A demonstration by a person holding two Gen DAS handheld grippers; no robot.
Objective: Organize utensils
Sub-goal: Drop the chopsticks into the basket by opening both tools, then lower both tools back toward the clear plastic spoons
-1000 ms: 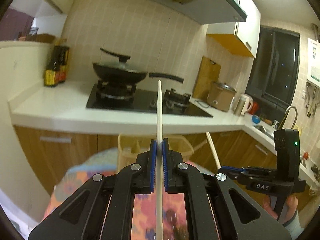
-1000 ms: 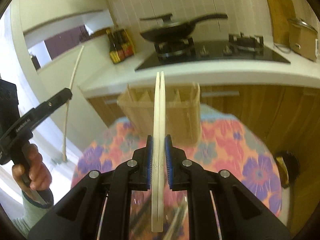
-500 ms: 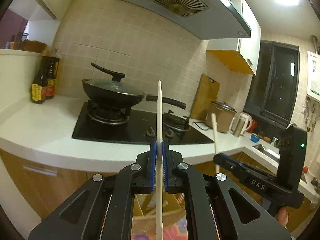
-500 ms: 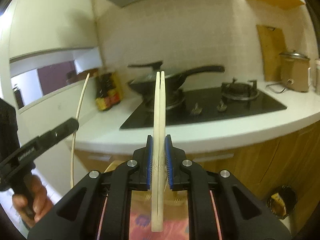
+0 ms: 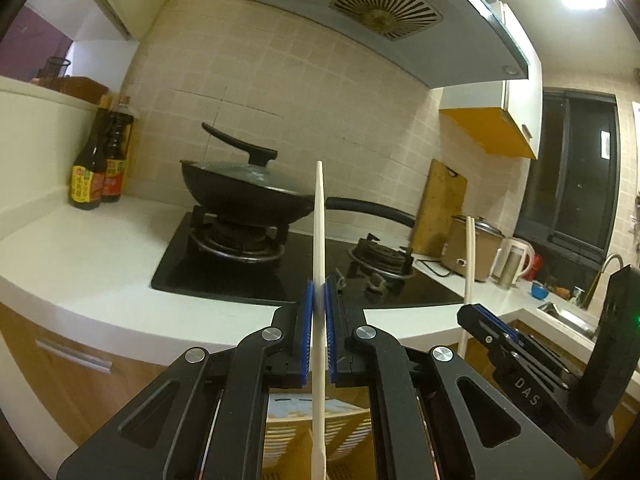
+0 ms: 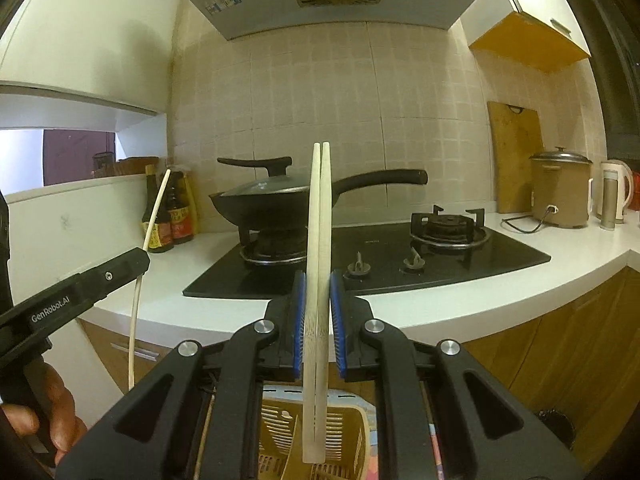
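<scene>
The left gripper (image 5: 319, 304) pinches a single pale chopstick (image 5: 319, 240) between its blue fingers (image 5: 306, 332), the stick standing upright across the view of the stove. The right gripper (image 6: 318, 304) pinches a pair of chopsticks (image 6: 319, 220), two sticks side by side and also upright, its fingers (image 6: 298, 320) pressed against them. That makes three chopsticks in the air. Below both grippers sits one slotted yellow utensil basket (image 6: 352, 436); the right wrist view shows its inner divider, while the left shows only its rim and what may be a stick inside, too hidden to tell. On the white counter (image 5: 80, 252) stand two dark sauce bottles (image 5: 98, 176), one lidded black wok (image 5: 244, 192) on the two-burner hob (image 6: 440, 248), one rice cooker (image 6: 560, 188) and one kettle (image 6: 616, 192). Only the left wrist view shows the sink tap (image 5: 608, 268); only the right shows a hand (image 6: 44, 412) gripping the left gripper's handle.
</scene>
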